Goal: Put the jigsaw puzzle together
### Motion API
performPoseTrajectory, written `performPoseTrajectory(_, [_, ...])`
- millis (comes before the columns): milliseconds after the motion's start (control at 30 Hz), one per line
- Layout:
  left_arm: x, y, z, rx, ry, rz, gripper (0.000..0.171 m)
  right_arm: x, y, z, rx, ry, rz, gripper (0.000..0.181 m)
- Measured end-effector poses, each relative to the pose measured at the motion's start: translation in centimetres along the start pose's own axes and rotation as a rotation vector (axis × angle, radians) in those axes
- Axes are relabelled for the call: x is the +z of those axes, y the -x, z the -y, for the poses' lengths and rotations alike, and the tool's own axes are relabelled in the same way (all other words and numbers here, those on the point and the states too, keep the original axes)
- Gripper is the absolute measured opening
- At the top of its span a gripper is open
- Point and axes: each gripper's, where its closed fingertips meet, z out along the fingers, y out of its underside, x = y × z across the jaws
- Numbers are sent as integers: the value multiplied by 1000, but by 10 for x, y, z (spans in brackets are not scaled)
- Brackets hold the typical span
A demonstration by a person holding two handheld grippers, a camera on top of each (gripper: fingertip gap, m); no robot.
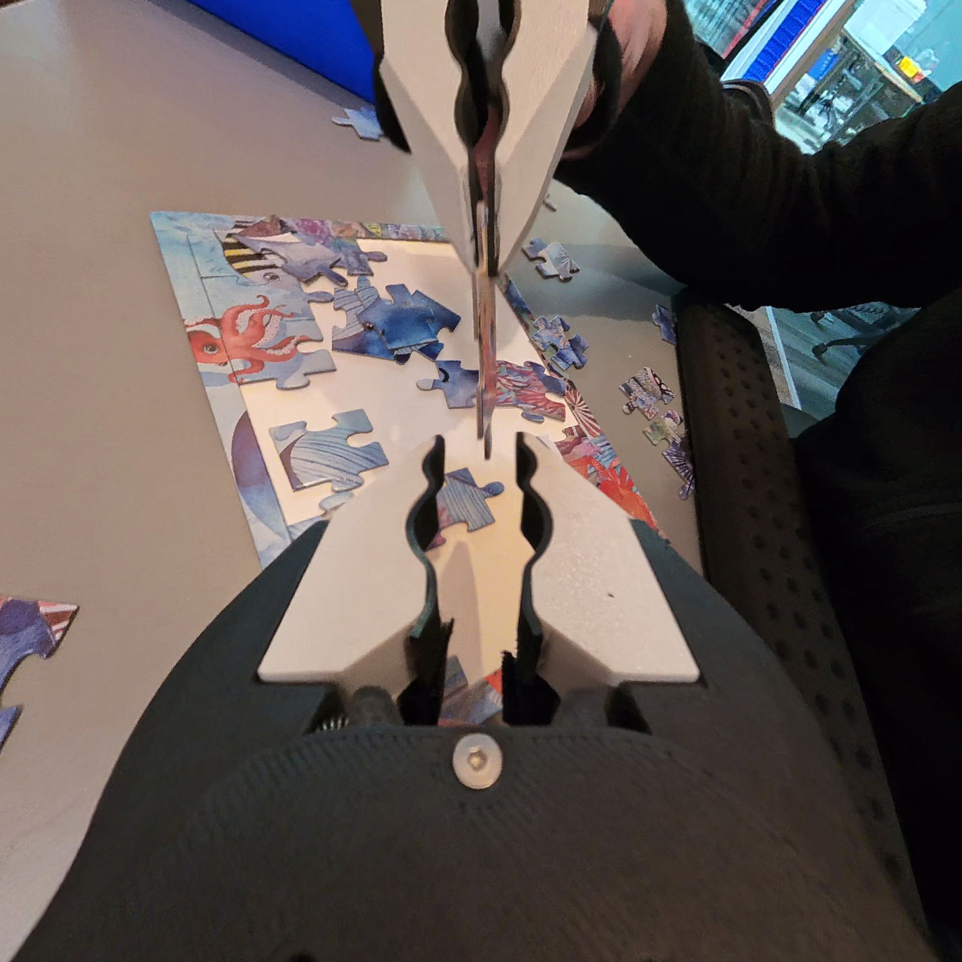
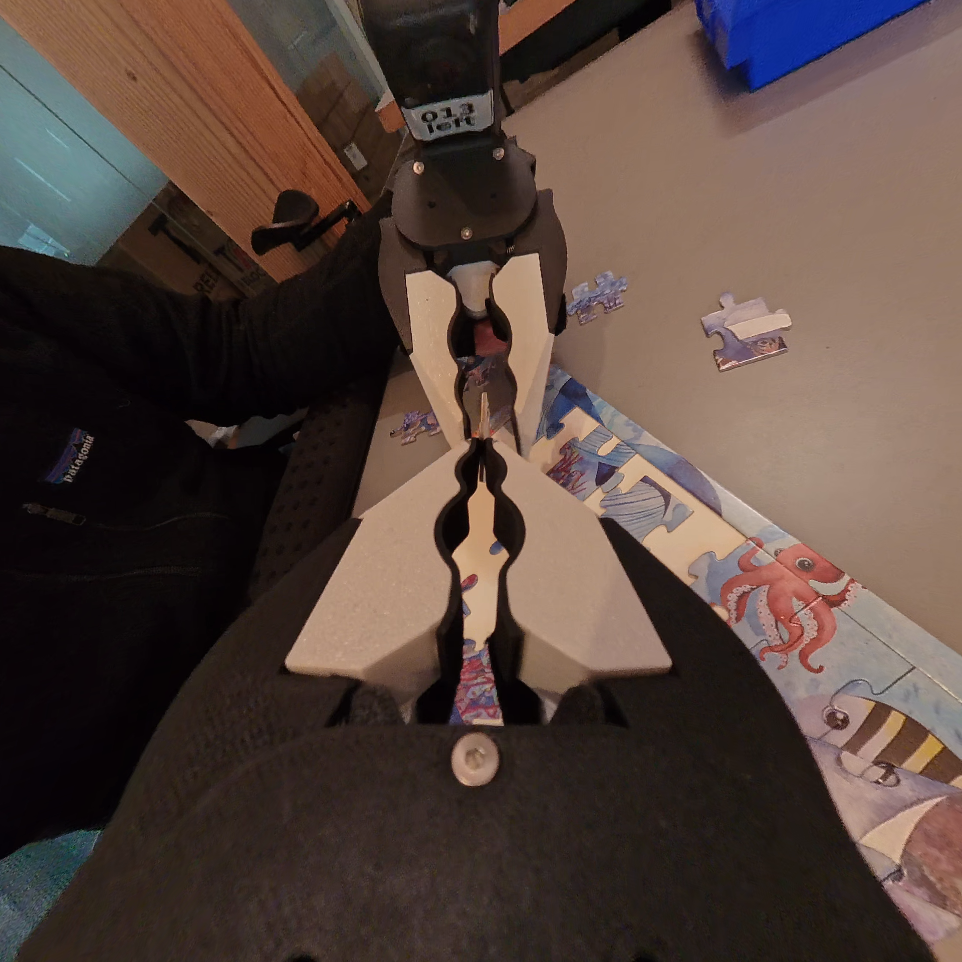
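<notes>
My right gripper (image 1: 486, 268) pinches a puzzle piece (image 1: 485, 364) edge-on above the puzzle tray (image 1: 172, 244), while my left gripper (image 1: 479, 442) gapes empty just beneath – a mistimed handover drops it among the loose pieces (image 1: 395, 323).

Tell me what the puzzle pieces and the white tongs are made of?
The puzzle piece looks like printed cardboard: thin, flat, with a slightly shiny picture on top and a pale cut edge. The left tongs have white fingers that look like matte, grainy plastic, probably printed, with dark wavy liners, maybe rubber. The frame seems to be cardboard too.
</notes>
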Motion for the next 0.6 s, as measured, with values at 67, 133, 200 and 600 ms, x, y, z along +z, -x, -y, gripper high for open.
performPoseTrajectory(67, [1,0,-5,-7,21,-5,26,-5,-2,5,13,-36,-1,0])
performPoseTrajectory(133, [3,0,-7,-2,32,-6,25,-9,-3,8,22,-58,0,0])
performPoseTrajectory(200, [5,-2,-8,12,37,-11,24,-10,-3,10,25,-68,-1,0])
performPoseTrajectory(600, [-8,-3,13,26,-79,-14,0,-13,-3,12,26,-82,4,0])
